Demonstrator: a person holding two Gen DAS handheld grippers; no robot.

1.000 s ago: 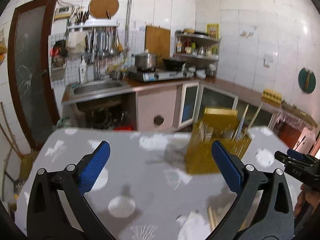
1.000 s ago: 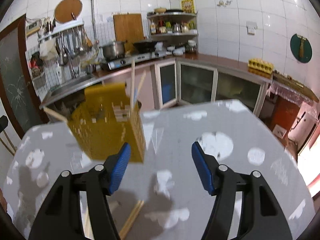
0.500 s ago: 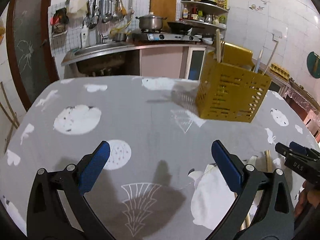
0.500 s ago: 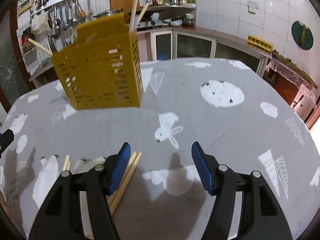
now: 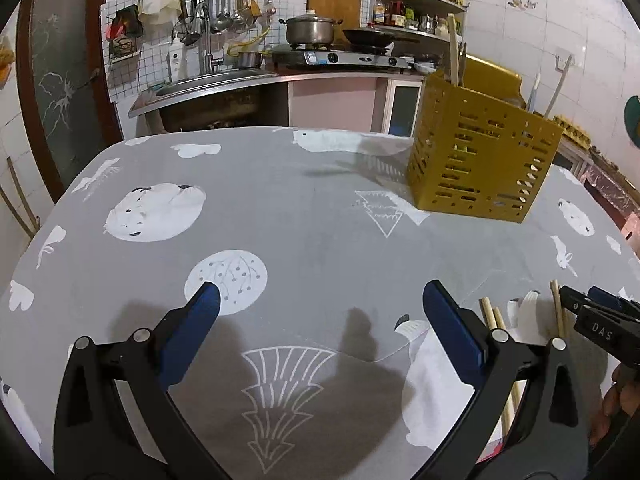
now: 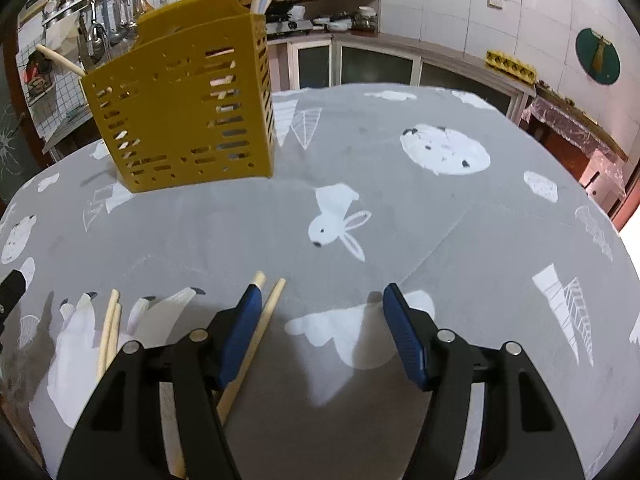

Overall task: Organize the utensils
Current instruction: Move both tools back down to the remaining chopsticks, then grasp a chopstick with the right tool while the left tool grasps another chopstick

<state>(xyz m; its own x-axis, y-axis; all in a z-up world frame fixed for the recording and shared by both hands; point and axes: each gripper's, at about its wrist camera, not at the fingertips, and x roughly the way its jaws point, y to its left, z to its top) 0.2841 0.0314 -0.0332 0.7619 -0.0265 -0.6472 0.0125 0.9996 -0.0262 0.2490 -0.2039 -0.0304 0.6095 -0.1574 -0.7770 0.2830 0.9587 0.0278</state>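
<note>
A yellow slotted utensil holder (image 5: 480,168) (image 6: 184,120) stands on the grey patterned tablecloth (image 5: 300,220) with a few wooden sticks in it. Loose wooden chopsticks lie on the cloth: one pair (image 6: 109,330) at the left, another pair (image 6: 264,312) beside my right gripper's left finger; they also show in the left wrist view (image 5: 493,318). My left gripper (image 5: 320,328) is open and empty above the cloth. My right gripper (image 6: 320,332) is open and empty, low over the cloth; its tip shows in the left wrist view (image 5: 600,320).
A kitchen counter with sink (image 5: 208,80) and stove (image 5: 340,56) runs behind the table. Glass-door cabinets (image 6: 360,64) and an egg tray (image 6: 510,66) are at the back right. The table edge curves near both sides.
Both grippers have tilted down and dropped toward the cloth. The holder now sits higher and farther in both views, and the loose chopsticks have come into view by the right gripper.
</note>
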